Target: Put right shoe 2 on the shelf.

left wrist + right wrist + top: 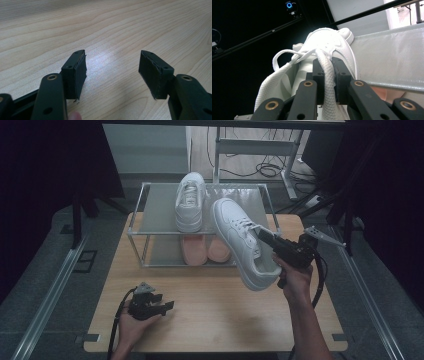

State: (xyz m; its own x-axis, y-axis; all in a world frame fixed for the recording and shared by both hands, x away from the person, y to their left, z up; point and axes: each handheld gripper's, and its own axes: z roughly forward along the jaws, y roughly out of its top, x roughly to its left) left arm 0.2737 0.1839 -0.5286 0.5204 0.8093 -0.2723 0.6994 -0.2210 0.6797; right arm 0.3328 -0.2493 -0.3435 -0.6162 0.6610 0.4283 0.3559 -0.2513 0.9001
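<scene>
Currently the white sneaker (241, 241) hangs tilted, toe toward the rack (160, 205).

Lab recording bay: small wooden table (210, 320) ringed by black curtains (45, 165), aluminium frame rails (50, 295) on grey floor, loose cables (265, 170) behind, blue-lit tracking camera (289, 5) mounted overhead on dark bar.

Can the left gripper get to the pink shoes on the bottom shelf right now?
Probably yes. The left gripper rests open and empty on the table, and bare wood lies between it and the pink shoes. The rack's front looks open, though the held white sneaker hangs close by.
</scene>
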